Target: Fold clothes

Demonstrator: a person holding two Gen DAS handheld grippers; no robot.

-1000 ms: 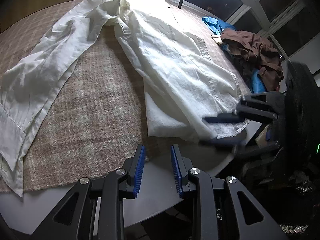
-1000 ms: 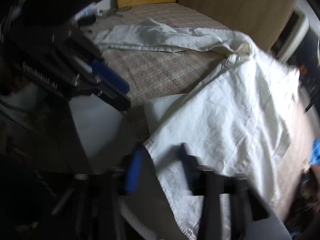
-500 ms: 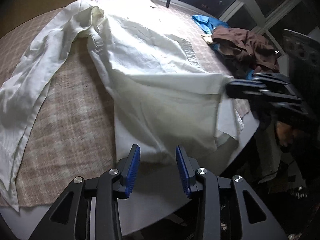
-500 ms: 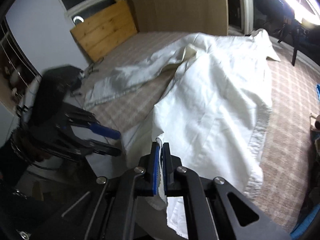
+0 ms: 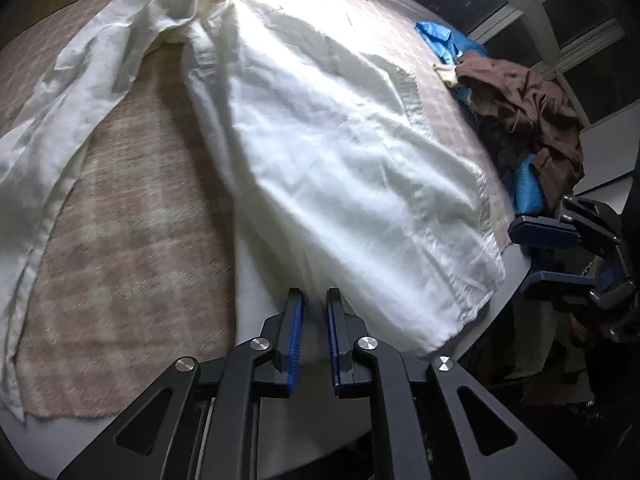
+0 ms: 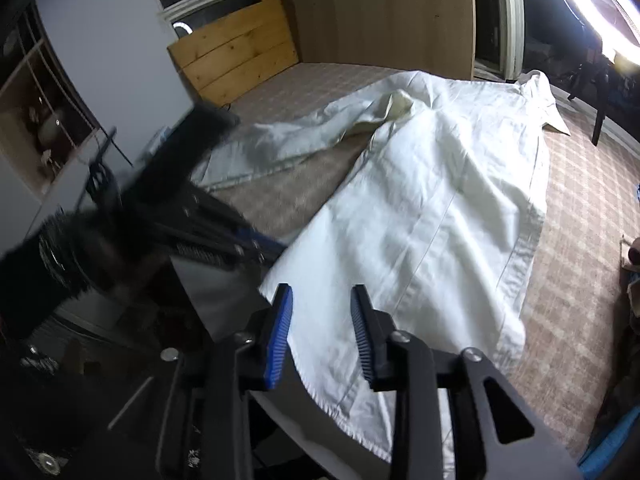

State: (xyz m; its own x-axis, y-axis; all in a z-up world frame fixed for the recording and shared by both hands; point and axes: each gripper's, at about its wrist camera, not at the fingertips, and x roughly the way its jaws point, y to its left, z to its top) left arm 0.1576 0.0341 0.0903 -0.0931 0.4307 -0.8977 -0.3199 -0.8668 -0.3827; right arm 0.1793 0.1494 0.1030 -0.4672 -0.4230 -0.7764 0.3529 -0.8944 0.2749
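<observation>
A white long-sleeved shirt point(image 5: 340, 152) lies spread over a plaid cloth on the table, hem toward me and one sleeve point(image 5: 60, 128) stretched out to the left. My left gripper point(image 5: 314, 300) sits at the near hem. Its jaws are closing, a narrow gap still shows, and shirt cloth lies between the tips. In the right wrist view the shirt point(image 6: 432, 208) runs away from my right gripper point(image 6: 320, 296). Its jaws are opening above the hem corner and grip nothing. The right gripper point(image 5: 524, 256) also shows off the table's right edge, and the blurred left gripper point(image 6: 268, 248) at the shirt's left edge.
A heap of brown and blue clothes point(image 5: 528, 104) lies at the table's far right. The plaid cloth point(image 5: 132, 216) covers most of the tabletop, with bare grey table point(image 6: 216, 280) at the near corner. A wooden board point(image 6: 236, 52) and shelves point(image 6: 24, 120) stand behind.
The right gripper, shut on the hem corner half a second ago, has let it go, and the cloth has dropped flat. The left gripper has moved up to the hem and narrowed its jaws.
</observation>
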